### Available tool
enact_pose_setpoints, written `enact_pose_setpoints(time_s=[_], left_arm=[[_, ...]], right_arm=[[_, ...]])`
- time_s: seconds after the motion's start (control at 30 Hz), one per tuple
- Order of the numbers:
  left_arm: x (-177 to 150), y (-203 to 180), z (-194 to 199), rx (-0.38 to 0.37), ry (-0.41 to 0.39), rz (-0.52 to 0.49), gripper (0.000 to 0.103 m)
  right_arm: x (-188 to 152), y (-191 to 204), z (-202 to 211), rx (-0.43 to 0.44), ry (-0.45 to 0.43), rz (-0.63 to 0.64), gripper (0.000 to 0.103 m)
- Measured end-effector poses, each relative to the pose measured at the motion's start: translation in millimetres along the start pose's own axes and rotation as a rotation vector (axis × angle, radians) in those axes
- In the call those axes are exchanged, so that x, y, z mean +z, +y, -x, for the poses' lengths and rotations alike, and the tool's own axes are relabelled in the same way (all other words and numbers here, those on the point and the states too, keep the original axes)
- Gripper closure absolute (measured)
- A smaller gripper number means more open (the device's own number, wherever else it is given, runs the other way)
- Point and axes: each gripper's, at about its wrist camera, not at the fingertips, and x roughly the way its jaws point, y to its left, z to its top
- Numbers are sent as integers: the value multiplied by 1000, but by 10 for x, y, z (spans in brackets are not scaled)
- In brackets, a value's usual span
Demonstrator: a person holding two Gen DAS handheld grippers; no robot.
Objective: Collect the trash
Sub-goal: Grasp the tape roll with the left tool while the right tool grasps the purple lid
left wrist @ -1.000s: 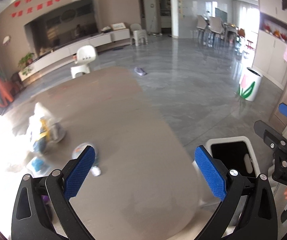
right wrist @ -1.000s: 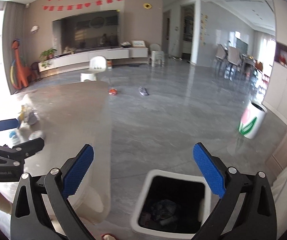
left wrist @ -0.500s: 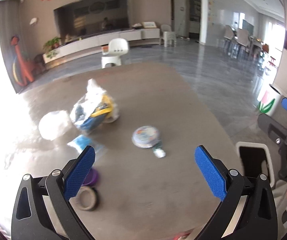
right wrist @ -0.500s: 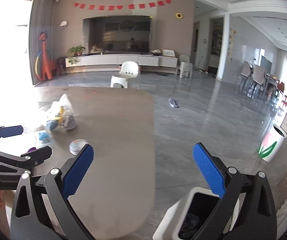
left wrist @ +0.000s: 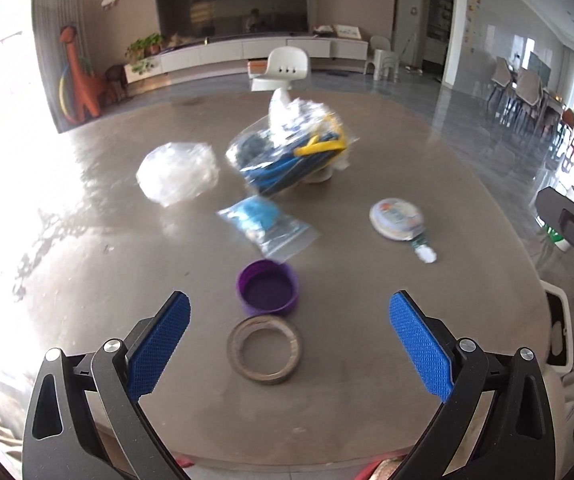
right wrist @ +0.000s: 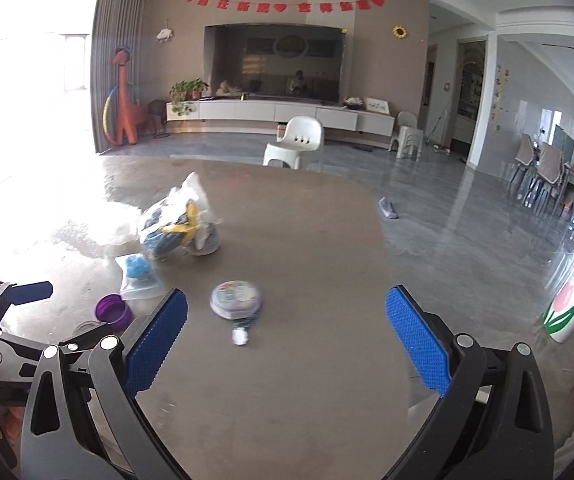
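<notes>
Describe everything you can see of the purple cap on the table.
The purple cap is a round, shallow lid that looks like plastic, lying open side up with its ribbed rim showing. It rests on the brown table, just beyond the tape roll and nearer than the small zip bag, whose corner seems to reach it. No gripper touches it.

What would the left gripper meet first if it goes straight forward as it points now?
Probably the tape roll, lying between the open left gripper's fingers, with the purple lid just behind it. Depth is uncertain; it may pass above both.
</notes>
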Motion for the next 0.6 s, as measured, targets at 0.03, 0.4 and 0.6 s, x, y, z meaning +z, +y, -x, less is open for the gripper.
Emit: enact_pose_setpoints(time_s=[0.03,0.4,0.6], left_arm=[[-14,54,-24,-1,6,9,5],[-304,305,-327,-14,66,56,6],[-339,236,-432,10,97,5,36]], right_arm=[[-7,49,-34,8,4,-2,4],[-82,481,-329,53,42,47,4],[-90,578,-367,58,45,62,4]])
